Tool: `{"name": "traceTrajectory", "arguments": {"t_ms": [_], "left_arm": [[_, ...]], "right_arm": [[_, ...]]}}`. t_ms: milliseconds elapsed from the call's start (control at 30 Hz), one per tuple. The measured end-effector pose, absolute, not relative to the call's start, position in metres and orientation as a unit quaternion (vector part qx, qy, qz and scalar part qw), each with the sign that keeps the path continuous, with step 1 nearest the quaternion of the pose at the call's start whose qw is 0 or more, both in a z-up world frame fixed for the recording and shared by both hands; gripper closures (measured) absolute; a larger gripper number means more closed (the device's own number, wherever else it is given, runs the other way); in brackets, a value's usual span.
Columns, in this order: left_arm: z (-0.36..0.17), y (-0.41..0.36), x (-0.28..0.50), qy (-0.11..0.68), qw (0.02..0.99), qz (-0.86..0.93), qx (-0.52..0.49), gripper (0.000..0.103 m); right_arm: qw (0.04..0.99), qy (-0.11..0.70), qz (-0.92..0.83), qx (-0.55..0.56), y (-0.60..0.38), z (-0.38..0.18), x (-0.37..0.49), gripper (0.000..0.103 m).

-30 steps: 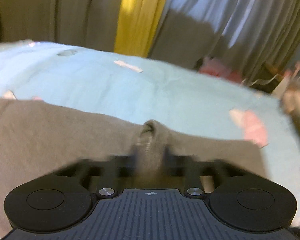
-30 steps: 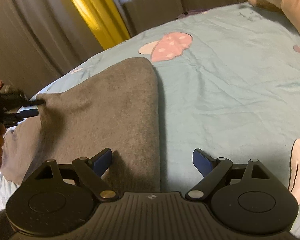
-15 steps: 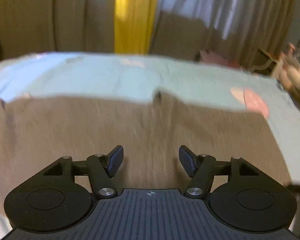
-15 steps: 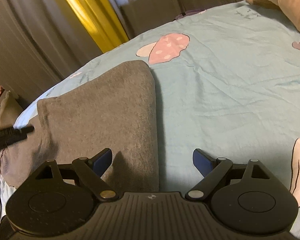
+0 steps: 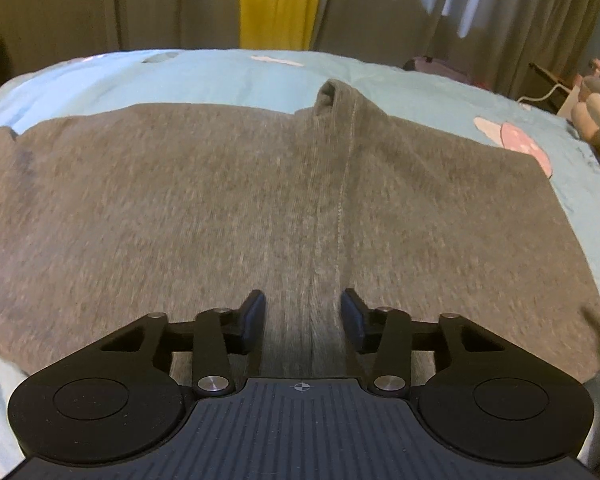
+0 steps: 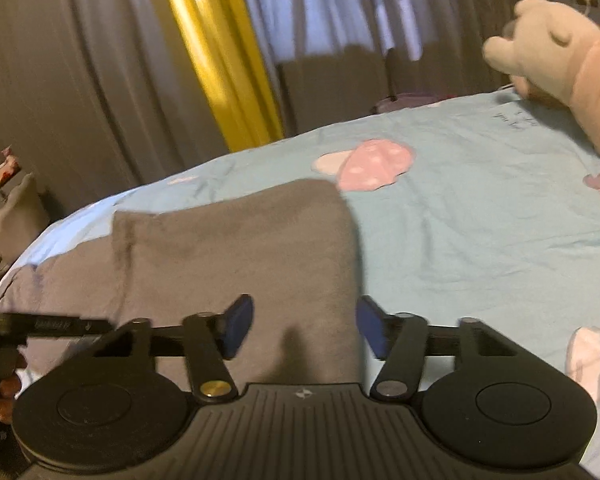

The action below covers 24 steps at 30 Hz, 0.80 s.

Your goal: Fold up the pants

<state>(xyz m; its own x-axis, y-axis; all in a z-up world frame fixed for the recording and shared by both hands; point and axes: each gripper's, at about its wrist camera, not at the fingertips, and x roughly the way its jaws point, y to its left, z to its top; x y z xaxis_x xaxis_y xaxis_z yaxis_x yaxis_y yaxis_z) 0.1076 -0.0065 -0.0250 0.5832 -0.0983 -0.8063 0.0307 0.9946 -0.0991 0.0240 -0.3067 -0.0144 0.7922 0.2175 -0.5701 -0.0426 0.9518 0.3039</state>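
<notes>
Left wrist view: the left gripper [image 5: 302,316] has just been narrowing, jaws half open and empty, with the folded grey pants [image 5: 260,208] spread ahead and beneath them. The right gripper [image 6: 304,328], jaws also closing, straddles the pants' right edge without gripping. Closing here risks pinching one layer or the bed sheet [image 6: 480,220], dragging the fold askew.

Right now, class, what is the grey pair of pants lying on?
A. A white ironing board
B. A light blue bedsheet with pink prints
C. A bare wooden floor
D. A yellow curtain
B: the grey pants lie spread over the light blue bedsheet, whose pink prints show beside them.
</notes>
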Motion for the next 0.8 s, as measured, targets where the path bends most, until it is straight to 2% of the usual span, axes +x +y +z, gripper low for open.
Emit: {"name": "traceTrajectory", "arguments": {"t_ms": [67, 100, 267, 367, 433, 467, 533, 633, 700, 800], "left_arm": [[-0.022, -0.008, 0.102, 0.452, 0.891, -0.036, -0.032, 0.067], [-0.020, -0.008, 0.098, 0.448, 0.893, -0.031, -0.025, 0.073], [-0.018, -0.002, 0.095, 0.438, 0.899, 0.012, -0.001, 0.070], [-0.023, 0.014, 0.097, 0.457, 0.888, 0.052, 0.000, 0.068], [-0.019, 0.034, 0.092, 0.451, 0.889, 0.053, -0.062, 0.062], [-0.017, 0.043, 0.089, 0.442, 0.891, 0.059, -0.087, 0.049], [-0.011, 0.059, 0.081, 0.413, 0.898, 0.095, -0.116, 0.038], [-0.008, 0.085, 0.067, 0.362, 0.904, 0.155, -0.169, 0.036], [-0.008, 0.100, 0.057, 0.321, 0.902, 0.198, -0.209, 0.026], [-0.014, 0.121, 0.045, 0.283, 0.888, 0.243, -0.269, 0.025]], "right_arm": [[0.934, 0.332, 0.074, 0.113, -0.295, -0.022, 0.027, 0.060], [0.932, 0.342, 0.070, 0.093, -0.289, -0.025, 0.030, 0.061], [0.923, 0.370, 0.060, 0.091, -0.288, -0.033, 0.044, 0.061], [0.923, 0.370, 0.054, 0.086, -0.288, -0.035, 0.048, 0.061], [0.926, 0.367, 0.052, 0.075, -0.284, -0.035, 0.051, 0.062], [0.928, 0.364, 0.053, 0.067, -0.281, -0.034, 0.053, 0.062], [0.929, 0.361, 0.052, 0.057, -0.276, -0.033, 0.057, 0.062], [0.928, 0.364, 0.065, 0.049, -0.262, -0.032, 0.075, 0.062], [0.927, 0.365, 0.076, 0.036, -0.247, -0.032, 0.089, 0.062], [0.924, 0.369, 0.095, 0.023, -0.219, -0.034, 0.116, 0.066]]}}
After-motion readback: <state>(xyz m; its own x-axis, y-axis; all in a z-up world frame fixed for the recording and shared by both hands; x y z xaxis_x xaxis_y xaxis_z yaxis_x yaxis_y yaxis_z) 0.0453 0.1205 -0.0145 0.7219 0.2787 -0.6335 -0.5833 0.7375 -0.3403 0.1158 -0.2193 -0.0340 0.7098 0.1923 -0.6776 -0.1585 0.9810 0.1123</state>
